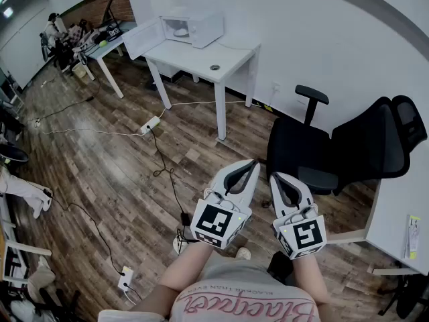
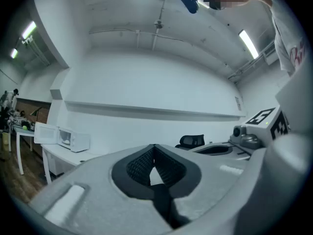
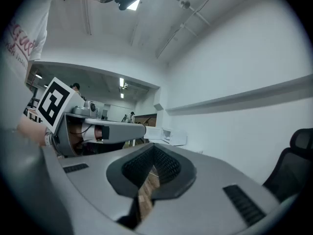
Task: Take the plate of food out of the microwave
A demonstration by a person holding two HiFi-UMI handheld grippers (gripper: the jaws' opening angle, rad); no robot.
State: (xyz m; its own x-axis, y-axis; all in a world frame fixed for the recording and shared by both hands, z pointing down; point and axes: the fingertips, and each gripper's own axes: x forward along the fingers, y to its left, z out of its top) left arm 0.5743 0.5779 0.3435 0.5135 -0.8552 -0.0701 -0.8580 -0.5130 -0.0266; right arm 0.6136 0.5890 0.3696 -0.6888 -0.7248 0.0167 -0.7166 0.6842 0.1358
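**A:** Head view first?

**B:** The microwave (image 1: pixel 201 29) sits on a white table (image 1: pixel 221 56) against the far wall, its door (image 1: pixel 142 37) swung open to the left. There's a pale shape (image 1: pixel 177 27) in the cavity, too small to name. Both tongs are held level, well short of the table.

**A:** Tongs?

**B:** The left gripper (image 2: pixel 154 147) has its pads pressed together with nothing between them. Right gripper (image 3: pixel 154 147), same: tips meeting, only floorboards showing through the slit below.

**A:** What do the gripper views add?

**B:** The left one has the microwave small at its left edge. The right one has it beyond the other tong. Neither shows the floor clutter.

**A:** Room to move?

**B:** Open wood floor (image 1: pixel 114 173) up to the table, crossed by a cable (image 1: pixel 164 163) and a power strip (image 1: pixel 151 124). A black office chair (image 1: pixel 298 149) is just to the right of the tongs.

**A:** Writing?

**B:** Pink script on the shirt (image 1: pixel 248 307), upside down, and I can't read it for sure. The cubes carry black-and-white square markers.
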